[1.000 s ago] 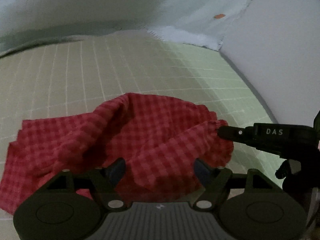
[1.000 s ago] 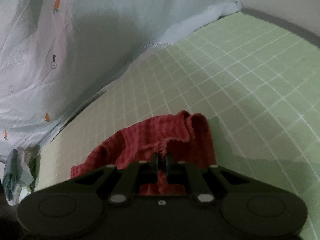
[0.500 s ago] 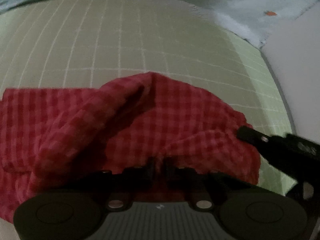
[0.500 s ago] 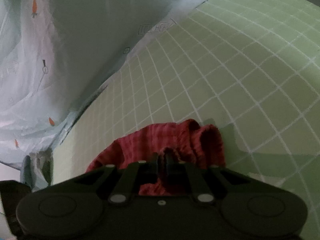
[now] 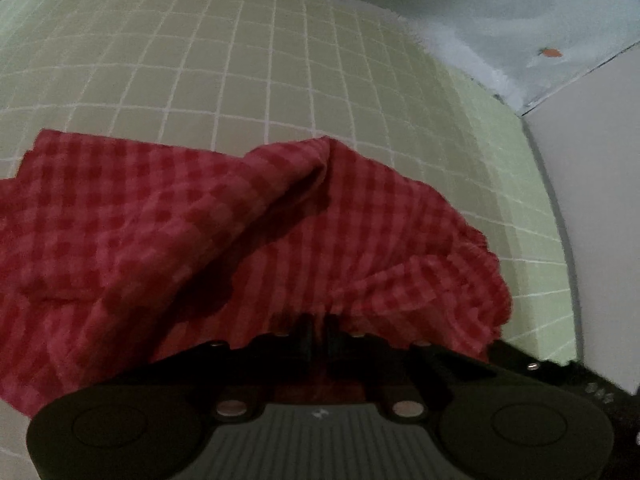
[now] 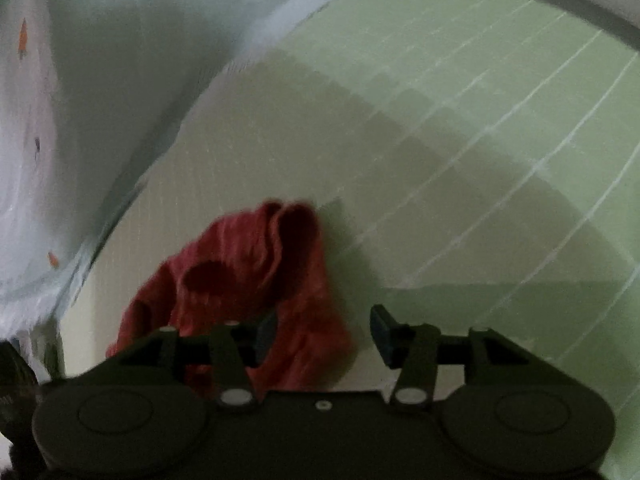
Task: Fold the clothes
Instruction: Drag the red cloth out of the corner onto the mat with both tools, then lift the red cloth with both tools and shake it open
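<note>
A red checked cloth [image 5: 200,232] lies rumpled on the green gridded mat [image 5: 240,60], filling the lower half of the left wrist view. My left gripper [image 5: 318,330] is shut on the cloth's near edge, which bunches up around the fingertips. In the right wrist view the same cloth [image 6: 256,272] is a blurred red heap on the mat [image 6: 480,140], just left of my right gripper [image 6: 324,332]. That gripper stands open, its fingers wide apart, holding nothing. Part of the right gripper's black body [image 5: 560,376] shows at the lower right of the left wrist view.
A pale blue sheet with small orange carrot prints [image 6: 100,100] is piled along the mat's far side; it also shows as pale fabric [image 5: 520,20] at the top right. A white wall or panel [image 5: 600,200] borders the mat on the right.
My left gripper went from open to shut on the cloth's near edge. My right gripper, shut on the cloth before, has opened and let go, and the view swung with blur.
</note>
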A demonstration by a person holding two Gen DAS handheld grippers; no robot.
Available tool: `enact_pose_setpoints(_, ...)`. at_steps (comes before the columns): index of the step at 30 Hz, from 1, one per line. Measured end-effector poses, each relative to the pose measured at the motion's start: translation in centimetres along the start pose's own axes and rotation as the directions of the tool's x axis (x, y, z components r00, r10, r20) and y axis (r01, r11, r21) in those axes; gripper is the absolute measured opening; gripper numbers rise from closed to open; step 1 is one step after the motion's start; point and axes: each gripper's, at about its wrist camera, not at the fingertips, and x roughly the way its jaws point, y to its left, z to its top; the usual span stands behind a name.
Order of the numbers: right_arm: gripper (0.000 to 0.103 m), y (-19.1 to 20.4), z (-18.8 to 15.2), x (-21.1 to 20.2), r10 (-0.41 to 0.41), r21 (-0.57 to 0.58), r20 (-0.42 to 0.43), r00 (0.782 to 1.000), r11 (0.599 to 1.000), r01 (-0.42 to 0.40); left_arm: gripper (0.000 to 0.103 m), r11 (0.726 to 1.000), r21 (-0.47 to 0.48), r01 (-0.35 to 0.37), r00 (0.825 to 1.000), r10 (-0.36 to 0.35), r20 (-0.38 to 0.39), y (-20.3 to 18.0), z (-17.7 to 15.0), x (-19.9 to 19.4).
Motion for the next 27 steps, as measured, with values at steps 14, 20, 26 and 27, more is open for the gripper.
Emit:
enact_pose_setpoints(14, 0.051, -0.9, -1.2, 0.3, 0.025, 0.115, -0.008, 1.0, 0.993, -0.024, 0.061, 0.968, 0.241, 0.066, 0.992, -0.089, 0.087, -4.1, -2.1, -3.7)
enact_pose_setpoints(20, 0.048, -1.1, 0.0, 1.7, 0.054, 0.114, -0.049, 0.997, 0.992, -0.048, 0.063, 0.938, 0.337, 0.079, 0.996, -0.092, 0.022, -7.3, -2.0, -0.3)
enact_pose_setpoints(26, 0.022, -1.2, 1.0, 2.1, 0.112, 0.076, -0.038, 0.993, 0.991, -0.109, 0.002, 0.954, 0.301, 0.014, 0.999, -0.022, 0.026, -7.7, -0.5, 1.9)
enact_pose_setpoints(27, 0.022, -1.1, 1.1, 1.7, 0.117, 0.06, -0.019, 0.993, 0.991, -0.116, 0.002, 0.958, 0.285, 0.0, 0.998, -0.017, 0.059, -7.4, -0.1, 1.5)
